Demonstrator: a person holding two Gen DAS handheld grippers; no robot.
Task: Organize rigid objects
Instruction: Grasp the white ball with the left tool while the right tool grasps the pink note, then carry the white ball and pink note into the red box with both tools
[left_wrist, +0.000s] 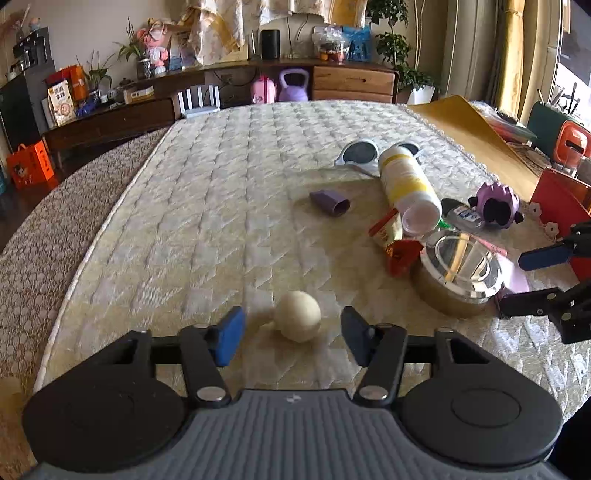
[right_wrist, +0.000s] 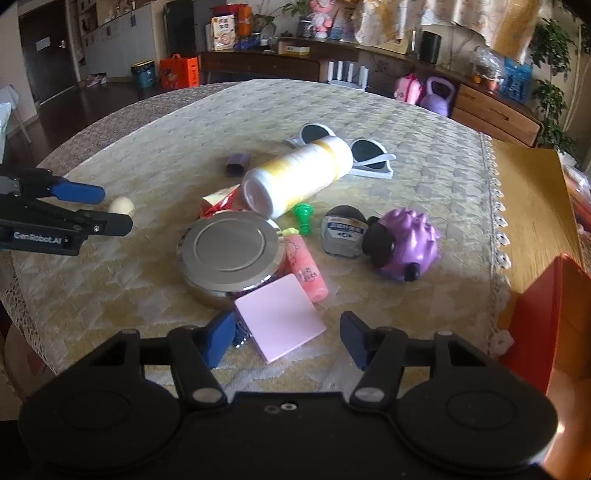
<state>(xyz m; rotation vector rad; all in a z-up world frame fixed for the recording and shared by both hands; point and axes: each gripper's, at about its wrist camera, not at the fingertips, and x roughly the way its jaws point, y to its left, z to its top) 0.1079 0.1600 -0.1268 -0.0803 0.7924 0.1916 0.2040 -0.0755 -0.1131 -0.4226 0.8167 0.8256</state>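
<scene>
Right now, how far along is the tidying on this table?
Barely begun. Nothing looks sorted: the white bottle, sunglasses, round tin and purple toy lie jumbled. The left gripper is open around the cream ball; the right gripper is open at the pink pad. Neither grips yet.

Black hand-held grippers tipped with blue pads.
The left hand-held gripper (left_wrist: 293, 334) has a ribbed grey housing, round black side discs and silver pivot screws; the right hand-held gripper (right_wrist: 288, 338) is all black. White "GenRobot.AI" lettering marks the left one's side.
</scene>
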